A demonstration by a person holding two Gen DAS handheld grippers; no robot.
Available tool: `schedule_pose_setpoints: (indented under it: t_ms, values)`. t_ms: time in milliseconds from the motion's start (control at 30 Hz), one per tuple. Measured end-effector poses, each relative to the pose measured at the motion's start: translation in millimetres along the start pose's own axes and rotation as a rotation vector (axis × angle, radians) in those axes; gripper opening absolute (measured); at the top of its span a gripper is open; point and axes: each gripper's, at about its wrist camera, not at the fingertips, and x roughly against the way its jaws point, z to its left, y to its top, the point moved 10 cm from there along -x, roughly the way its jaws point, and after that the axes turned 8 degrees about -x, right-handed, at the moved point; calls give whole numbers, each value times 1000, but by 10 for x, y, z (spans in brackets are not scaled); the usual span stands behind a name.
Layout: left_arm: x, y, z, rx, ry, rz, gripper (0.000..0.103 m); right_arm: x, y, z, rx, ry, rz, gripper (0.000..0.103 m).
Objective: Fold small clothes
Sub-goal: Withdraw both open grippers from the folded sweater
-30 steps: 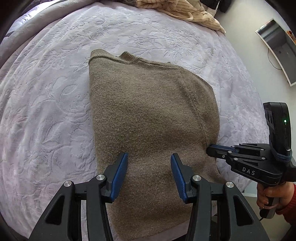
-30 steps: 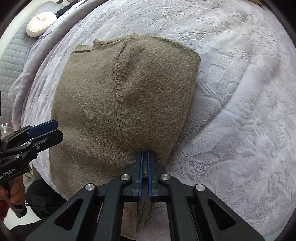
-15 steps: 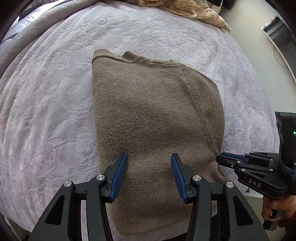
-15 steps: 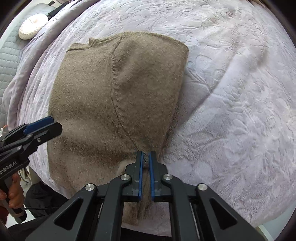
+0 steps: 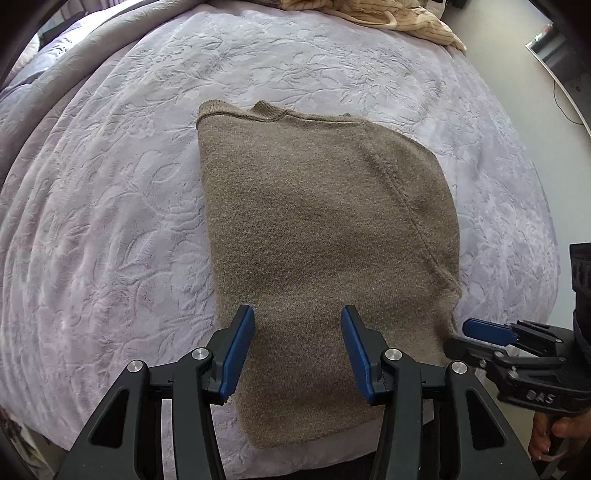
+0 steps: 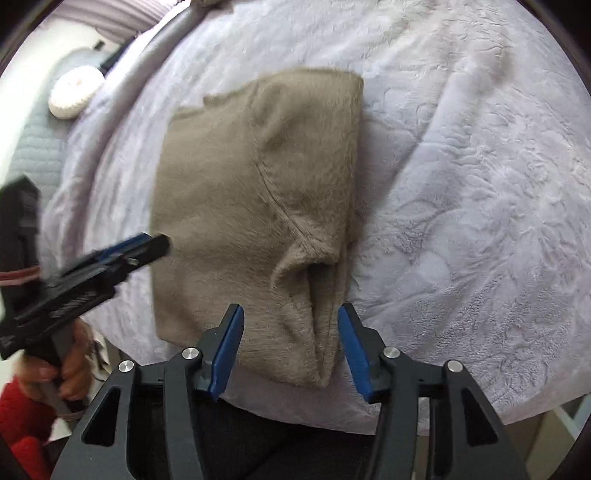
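Folded brown knit sweater [image 5: 317, 236] lies flat on the bed, on a lilac embossed bedspread [image 5: 110, 229]. Collar end points away from the person; hem end reaches the near edge of the bed, almost flush w/ it.

Edges: left side of sweater runs straight and clean. Right side shows a sleeve seam curving down to a small corner sticking out near the hem. In right wrist view a loose ridge of fabric [image 6: 314, 280] stands up near that hem corner; rest lies flat.

Open room: wide bare bedspread to the left, right and beyond the collar. Cream ribbed garment [image 5: 391, 16] bunched at far edge of bed, well apart from the sweater. Round white cushion [image 6: 75, 90] off to the far left in right wrist view, also well apart. Floor and a wall strip show past the right side of the bed.

Left gripper [image 5: 297, 350]: points steeply down over the hem end, centre-left of sweater. Jaws apart, nothing between pads, no contact w/ fabric seen.

Right gripper [image 6: 290, 350]: points steeply down over the right hem corner, straddling the raised ridge. Jaws opening; fabric lies below the gap, pads not pressing it. View is motion-blurred.

Person's hand [image 6: 70, 369] grips left handle, red sleeve [image 6: 22, 424] below. Fingers [image 5: 554, 435] on right handle at lower right of left wrist view.
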Motion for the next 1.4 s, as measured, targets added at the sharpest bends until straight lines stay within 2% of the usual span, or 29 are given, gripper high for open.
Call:
schedule_pose_setpoints:
  t_ms: [67,267,333,400,500,567,600,633,700,867,900,933,967,1033,1100,1400]
  values:
    - [25,-28,22,3,8,6,51,-103,31,-78,-35,-3,1,10]
    - [103,-96,107,21,29,13,51,-188,-27,-348,-259,160,11,9]
    - [120,-111,137,26,36,18,51,-149,-27,-475,-310,184,21,10]
    - [138,-118,151,29,44,21,51,-86,-56,-570,-328,156,23,21]
    - [180,-106,164,25,61,22,51,79,-61,-637,-256,17,-1,22]
    - [200,-96,162,22,66,27,51,196,-13,-583,-203,-16,-24,24]
    - [210,-88,161,22,69,30,62,235,8,-531,-182,-22,-31,24]
    - [229,-72,163,27,74,23,77,275,23,-481,-163,-26,-37,25]
    - [279,-22,163,29,83,-1,82,321,61,-387,-129,-40,-48,33]
    - [321,18,158,30,95,8,84,353,134,-101,-65,-57,-57,52]
    - [322,18,176,35,99,12,96,340,155,-25,-55,-65,-55,58]
    - [324,13,189,43,104,17,103,341,165,4,-47,-73,-54,62]
    - [326,16,197,49,105,16,103,341,177,4,-38,-85,-54,68]
    - [324,4,214,59,107,25,103,345,195,31,-23,-121,-55,69]
    - [324,-9,228,67,116,28,103,343,199,71,-16,-154,-62,86]
    - [370,-33,304,85,152,20,103,407,322,102,-6,-213,-96,90]
